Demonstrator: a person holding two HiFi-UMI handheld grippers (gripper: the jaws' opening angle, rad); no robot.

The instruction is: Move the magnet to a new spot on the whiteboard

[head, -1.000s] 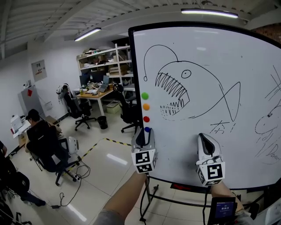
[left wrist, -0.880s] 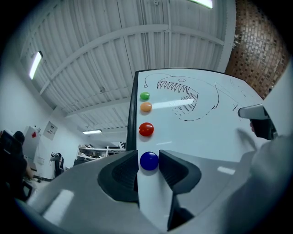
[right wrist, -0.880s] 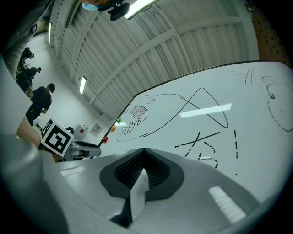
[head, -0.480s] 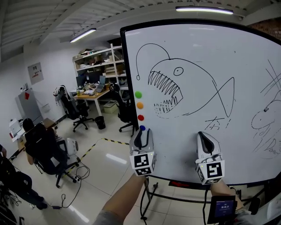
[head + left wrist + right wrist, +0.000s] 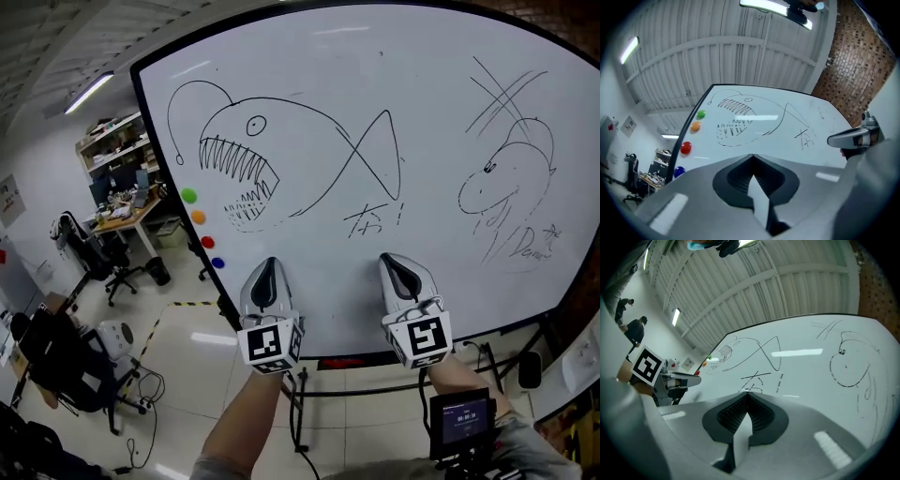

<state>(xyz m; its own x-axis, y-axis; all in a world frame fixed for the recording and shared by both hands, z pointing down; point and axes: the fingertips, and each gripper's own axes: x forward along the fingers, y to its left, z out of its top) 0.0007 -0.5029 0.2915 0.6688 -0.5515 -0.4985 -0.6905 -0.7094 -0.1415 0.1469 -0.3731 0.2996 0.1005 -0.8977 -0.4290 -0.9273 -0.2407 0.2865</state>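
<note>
My left gripper [image 5: 269, 265] has just closed on nothing, and my right gripper [image 5: 394, 260] is pressed together, also empty. Both are near the whiteboard's [image 5: 422, 112] lower edge. The blue magnet [image 5: 217, 263] sits by its left edge, under the red magnet [image 5: 207, 242].

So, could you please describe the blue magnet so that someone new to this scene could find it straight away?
Find the large whiteboard with the toothy fish drawing. Near its left edge, four round magnets run down in a column. The blue magnet is the lowest, just under the red magnet.
</note>
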